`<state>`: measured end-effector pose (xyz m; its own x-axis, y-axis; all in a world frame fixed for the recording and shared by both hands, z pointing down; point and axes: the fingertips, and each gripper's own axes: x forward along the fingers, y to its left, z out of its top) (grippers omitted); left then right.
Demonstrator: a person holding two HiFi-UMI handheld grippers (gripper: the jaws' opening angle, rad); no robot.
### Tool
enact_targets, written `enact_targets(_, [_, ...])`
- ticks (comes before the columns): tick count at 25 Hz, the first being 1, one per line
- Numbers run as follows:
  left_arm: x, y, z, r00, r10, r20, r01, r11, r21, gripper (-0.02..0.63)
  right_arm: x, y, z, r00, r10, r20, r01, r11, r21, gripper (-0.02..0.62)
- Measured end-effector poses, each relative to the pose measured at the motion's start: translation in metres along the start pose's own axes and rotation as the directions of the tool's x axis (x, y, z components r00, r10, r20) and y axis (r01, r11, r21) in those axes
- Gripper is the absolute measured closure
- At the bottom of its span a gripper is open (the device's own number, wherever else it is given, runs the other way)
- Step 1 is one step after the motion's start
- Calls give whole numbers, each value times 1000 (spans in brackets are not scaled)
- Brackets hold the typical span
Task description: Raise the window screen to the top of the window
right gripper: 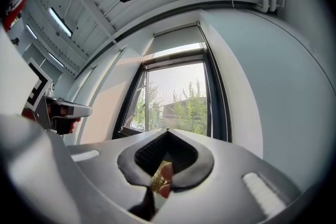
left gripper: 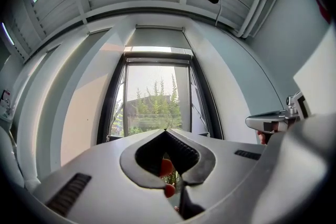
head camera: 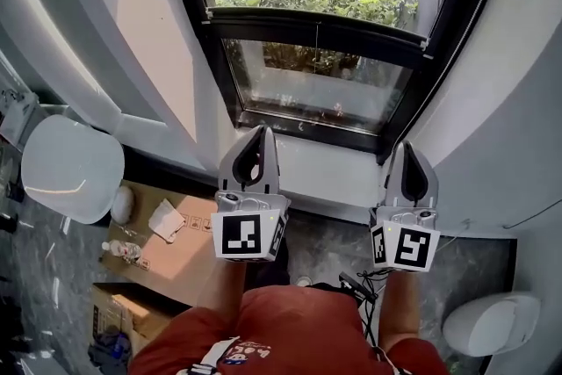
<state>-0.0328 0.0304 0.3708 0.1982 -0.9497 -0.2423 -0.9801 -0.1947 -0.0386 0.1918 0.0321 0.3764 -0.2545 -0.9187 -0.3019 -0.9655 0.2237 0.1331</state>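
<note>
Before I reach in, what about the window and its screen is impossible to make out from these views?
Top of the window: head view, cut off by the upper picture edge.
The sill: both gripper views, hidden behind the shut left hand-held gripper and right hand-held gripper.
The screen's lower edge and pull: mesh too fine in every view.
A thin cord: head view, too small to trace.

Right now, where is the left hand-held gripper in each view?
Head view: left hand-held gripper, lower centre-left, below the window.
Left gripper view: this hand-held gripper, jaws shut, fills the bottom, under the window.
Right gripper view: that hand-held gripper at the left edge, left of the window.
Shared landmark: the dark-framed window.
</note>
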Motion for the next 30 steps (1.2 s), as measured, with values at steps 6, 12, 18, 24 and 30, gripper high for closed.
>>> enact_targets(6, [52, 27, -14, 1000, -16, 12, 16, 1000, 2, 601, 54, 1, -13, 1000, -24, 12, 25, 999, -22, 586])
enact_targets(12, [115, 60, -31, 999, -46, 10, 46, 999, 6, 601, 117, 1, -33, 998, -65, 4, 65, 997, -29, 586])
enact_targets(18, [174, 93, -48, 996, -92, -5, 92, 996, -7, 601, 179, 12, -49, 994, -104, -23, 103, 993, -55, 586])
enact_targets(24, [222, 130, -69, 993, -118, -21, 117, 992, -53, 601, 231, 24, -64, 989, -139, -49, 133, 986, -98, 586])
enact_targets(30, [245, 140, -75, 990, -141, -9, 140, 988, -60, 601, 256, 21, -65, 986, -161, -55, 153, 981, -121, 586])
